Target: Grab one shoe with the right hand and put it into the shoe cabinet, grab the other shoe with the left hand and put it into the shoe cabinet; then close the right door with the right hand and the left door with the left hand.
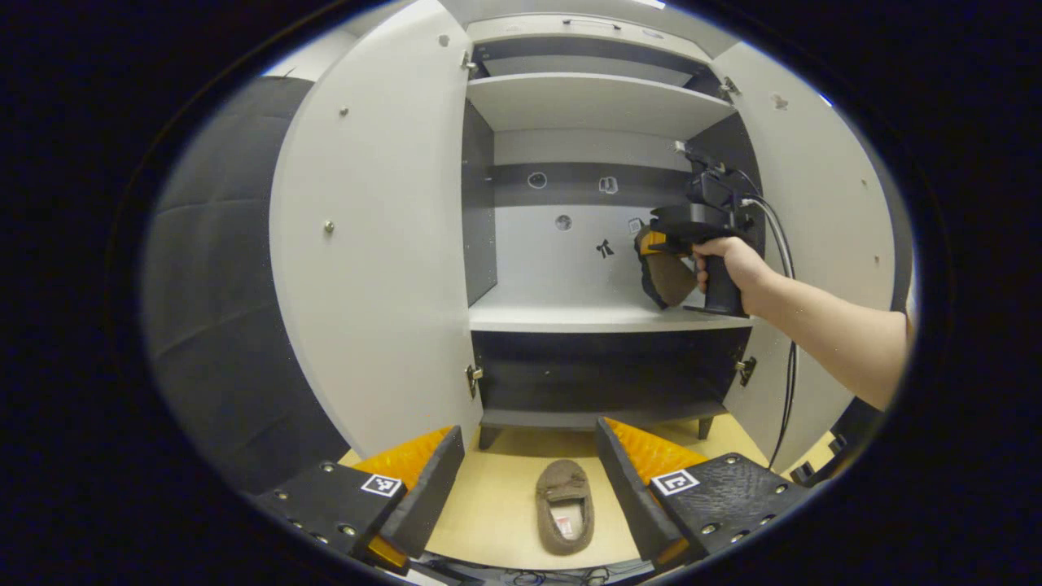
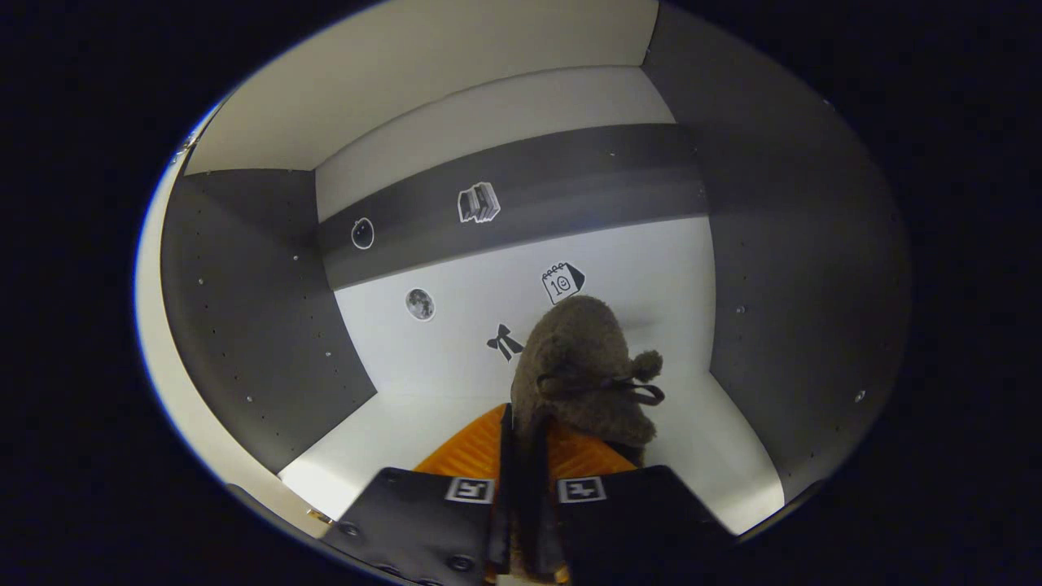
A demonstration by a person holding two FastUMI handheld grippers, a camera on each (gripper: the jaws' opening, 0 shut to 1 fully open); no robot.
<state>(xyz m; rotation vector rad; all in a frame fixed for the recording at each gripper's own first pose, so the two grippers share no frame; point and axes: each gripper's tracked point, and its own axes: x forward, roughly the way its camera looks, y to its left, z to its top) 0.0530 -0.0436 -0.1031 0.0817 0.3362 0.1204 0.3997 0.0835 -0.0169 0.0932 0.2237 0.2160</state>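
Note:
The white shoe cabinet [image 1: 594,317] stands with both doors wide. A brown slipper [image 1: 564,506] lies on the tan floor in front of it, between the fingers of my left gripper [image 1: 529,472], which is open and hangs above it. In the left gripper view, a hand holds my right gripper [image 1: 651,244] inside the middle compartment, with the other brown slipper [image 1: 669,281] hanging just above the shelf. In the right gripper view, my right gripper [image 2: 525,439] is shut on that slipper [image 2: 582,366], whose toe and pom-pom lace point at the back wall.
The left door [image 1: 374,244] and the right door [image 1: 822,212] swing outward on either side. An upper shelf [image 1: 594,102] and a low bottom compartment [image 1: 602,382] are bare. Small stickers [image 2: 562,282] dot the back wall. A cable [image 1: 785,342] trails down from the right gripper.

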